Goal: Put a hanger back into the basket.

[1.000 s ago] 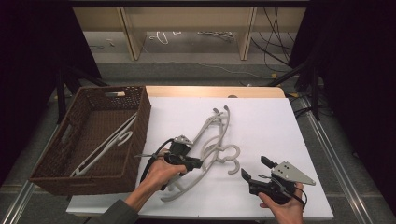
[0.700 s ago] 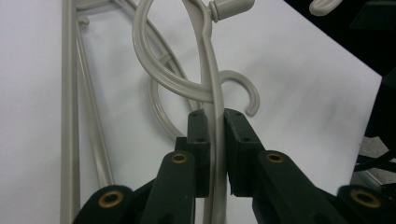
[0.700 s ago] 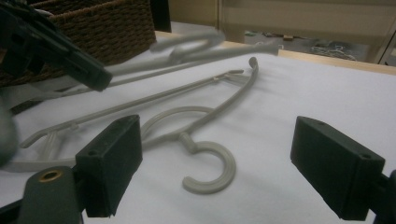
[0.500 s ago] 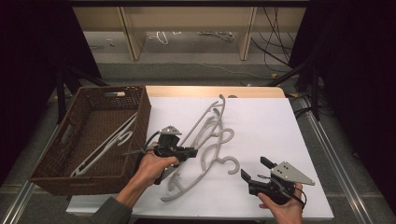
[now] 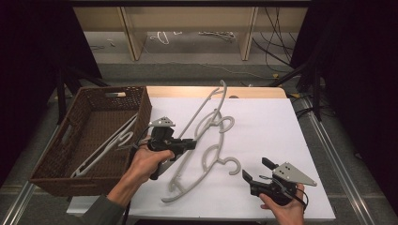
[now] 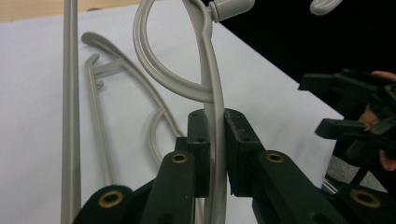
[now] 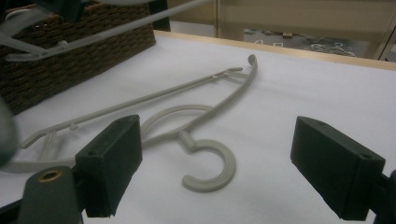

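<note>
My left gripper (image 5: pixel 191 143) is shut on a grey plastic hanger (image 5: pixel 202 108) and holds it tilted above the white table (image 5: pixel 263 122). In the left gripper view the jaws pinch the hanger's arm (image 6: pixel 212 100) just below its loop. A second grey hanger (image 5: pixel 233 165) lies flat on the table, its hook toward my right gripper (image 5: pixel 256 169). That gripper rests near the front edge, open and with nothing in it. Between its jaws in the right gripper view lies the flat hanger's hook (image 7: pixel 210 173). The right gripper (image 6: pixel 355 112) also shows far off in the left gripper view.
A brown wicker basket (image 5: pixel 141 110) stands at the table's left, with a grey hanger (image 5: pixel 105 147) lying inside it. Its woven side (image 7: pixel 60 60) shows at the upper left of the right gripper view. Shelving and cables sit behind the table.
My left gripper has lifted the hanger off the table and carried it left, toward the basket. The right gripper has stayed put.
</note>
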Motion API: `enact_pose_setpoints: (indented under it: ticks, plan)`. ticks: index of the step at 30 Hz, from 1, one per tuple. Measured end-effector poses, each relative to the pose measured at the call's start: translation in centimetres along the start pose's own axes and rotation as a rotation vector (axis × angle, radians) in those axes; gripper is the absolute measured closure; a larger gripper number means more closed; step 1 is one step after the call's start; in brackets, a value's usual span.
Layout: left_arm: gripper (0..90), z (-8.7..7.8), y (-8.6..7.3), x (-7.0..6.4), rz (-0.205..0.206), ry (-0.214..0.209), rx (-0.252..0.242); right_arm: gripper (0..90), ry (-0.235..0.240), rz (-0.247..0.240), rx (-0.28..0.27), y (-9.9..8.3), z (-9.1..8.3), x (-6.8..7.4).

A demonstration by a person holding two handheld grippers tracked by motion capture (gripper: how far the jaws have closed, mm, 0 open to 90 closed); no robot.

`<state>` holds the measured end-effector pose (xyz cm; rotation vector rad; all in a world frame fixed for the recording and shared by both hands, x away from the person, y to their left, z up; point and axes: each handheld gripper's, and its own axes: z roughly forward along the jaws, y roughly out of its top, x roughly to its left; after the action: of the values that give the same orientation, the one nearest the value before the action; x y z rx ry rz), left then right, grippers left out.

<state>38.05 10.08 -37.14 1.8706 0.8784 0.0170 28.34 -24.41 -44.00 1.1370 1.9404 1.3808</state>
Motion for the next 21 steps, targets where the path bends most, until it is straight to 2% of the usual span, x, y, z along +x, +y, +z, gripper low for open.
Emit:
enact_pose_setpoints:
  ticks: [3, 6, 8, 10, 12, 16, 20, 21]
  plan:
    - [81.3, -0.7, 0.7, -0.5, -0.004, -0.006, -0.018, 17.5, 0.013, 0.011, -0.004, -0.1, 0.1, 0.0]
    - [81.3, -1.7, 1.4, -0.7, 0.003, -0.019, -0.029, 17.5, -0.001, 0.007, 0.002, 0.0, -0.1, 0.0]
    - [81.3, -2.6, 1.8, -0.8, 0.000, -0.055, -0.045, 17.5, 0.013, 0.018, -0.010, 0.0, 0.0, 0.1]
    - [81.3, -3.5, 2.4, -0.9, 0.019, -0.040, -0.047, 17.5, 0.017, 0.019, -0.004, 0.0, 0.0, 0.1]
    - [81.3, -4.1, 2.7, -0.8, 0.014, -0.029, -0.056, 17.5, -0.002, 0.000, -0.001, 0.0, 0.0, 0.0]
    - [81.3, -6.1, 3.8, -0.5, 0.024, -0.008, -0.071, 17.5, -0.002, 0.008, 0.001, 0.0, 0.0, 0.0]
    - [81.3, -8.2, 4.2, 0.1, 0.028, 0.018, -0.100, 17.5, -0.006, 0.003, -0.002, 0.0, 0.0, 0.0]
    - [81.3, -8.9, 4.3, 0.3, 0.039, 0.037, -0.095, 17.5, -0.003, 0.009, 0.001, 0.0, 0.0, 0.0]
